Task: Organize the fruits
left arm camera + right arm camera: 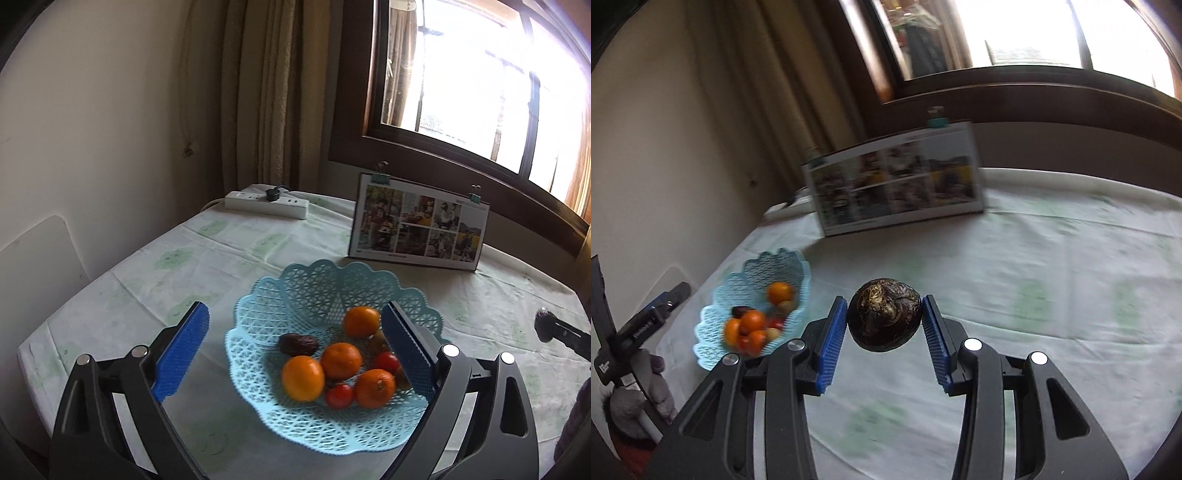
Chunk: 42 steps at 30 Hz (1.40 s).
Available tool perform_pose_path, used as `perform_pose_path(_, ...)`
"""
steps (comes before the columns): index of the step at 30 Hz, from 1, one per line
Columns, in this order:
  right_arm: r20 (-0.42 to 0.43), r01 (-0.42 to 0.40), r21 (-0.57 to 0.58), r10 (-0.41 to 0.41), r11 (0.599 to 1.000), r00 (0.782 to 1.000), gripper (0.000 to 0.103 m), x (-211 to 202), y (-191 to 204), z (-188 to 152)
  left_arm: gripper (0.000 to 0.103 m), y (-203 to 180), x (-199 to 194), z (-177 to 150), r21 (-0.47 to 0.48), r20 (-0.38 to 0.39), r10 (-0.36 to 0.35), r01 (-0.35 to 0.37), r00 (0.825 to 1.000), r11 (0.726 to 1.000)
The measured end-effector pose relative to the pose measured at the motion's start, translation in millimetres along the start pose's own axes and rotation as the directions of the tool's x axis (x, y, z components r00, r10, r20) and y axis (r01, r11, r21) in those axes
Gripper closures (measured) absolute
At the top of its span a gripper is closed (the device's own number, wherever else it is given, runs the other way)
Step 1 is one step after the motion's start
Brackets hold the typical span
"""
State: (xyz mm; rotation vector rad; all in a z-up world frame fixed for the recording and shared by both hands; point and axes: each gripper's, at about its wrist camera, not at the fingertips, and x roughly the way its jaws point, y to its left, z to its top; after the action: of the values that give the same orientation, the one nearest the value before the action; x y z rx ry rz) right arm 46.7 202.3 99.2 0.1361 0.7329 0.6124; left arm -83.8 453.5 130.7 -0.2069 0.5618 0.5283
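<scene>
Daylight floods through the window [480, 85] beyond the fingers, blown out to white glare. The room is dim; the wall [92, 110] lies shaded. The right view is motion-blurred, the tablecloth [1052, 266] smeared. Edges bend and darken.

Photo board [897, 181] motion-blurred; greenish fruit [378, 341] half hidden behind finger.

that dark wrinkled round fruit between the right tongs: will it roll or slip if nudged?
Probably rolls: the dark wrinkled round fruit looks near-spherical, and the green-patterned white tablecloth under it looks flat. Slip seems less likely: its skin is creased, and the right tongs have ribbed blue pads. The jaws flank it with a gap showing on the right, so it is not clearly clamped.
</scene>
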Motion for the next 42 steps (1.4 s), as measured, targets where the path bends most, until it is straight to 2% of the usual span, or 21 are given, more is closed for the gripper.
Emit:
perform_pose_path(6,-0.034,-0.078,-0.075,0.076,0.994,0.997,0.061,37,55,8,0.007,19,0,-9,-0.012,-0.011,0.033,-0.033,0.999,0.999)
perform_pose_path(12,-0.083,-0.100,-0.102,0.092,0.990,0.992,0.061,71,87,11,0.007,30,0,-17,-0.025,-0.030,0.035,-0.035,0.999,0.999)
perform_pose_path(17,-0.096,-0.096,-0.115,0.085,0.989,0.992,0.059,83,96,9,0.007,33,3,-21,-0.032,-0.044,0.031,-0.032,0.999,0.999)
perform_pose_path(19,-0.091,-0.092,-0.110,0.082,0.990,0.993,0.052,83,96,10,0.005,32,3,-21,-0.029,-0.046,0.026,-0.027,0.999,0.999)
perform_pose_path(24,-0.078,-0.069,-0.110,0.060,0.992,0.995,0.050,75,90,9,0.004,27,1,-22,-0.016,-0.036,0.028,-0.028,0.999,0.999)
perform_pose_path(26,-0.072,-0.061,-0.106,0.054,0.992,0.996,0.042,71,86,7,0.004,25,0,-22,-0.015,-0.034,0.027,-0.028,0.999,0.999)
perform_pose_path(30,-0.061,-0.040,-0.115,0.033,0.993,0.998,0.040,62,81,1,0.004,20,-3,-21,0.001,-0.021,0.042,-0.042,0.999,0.999)
perform_pose_path(34,-0.039,-0.027,-0.121,0.022,0.992,0.999,0.029,51,80,-3,0.003,15,-8,-20,0.019,-0.007,0.052,-0.052,0.999,0.998)
perform_pose_path(42,0.018,-0.003,-0.159,0.005,0.987,1.000,0.025,25,85,-8,0.003,3,-19,-20,0.050,0.014,0.056,-0.057,0.998,0.997)
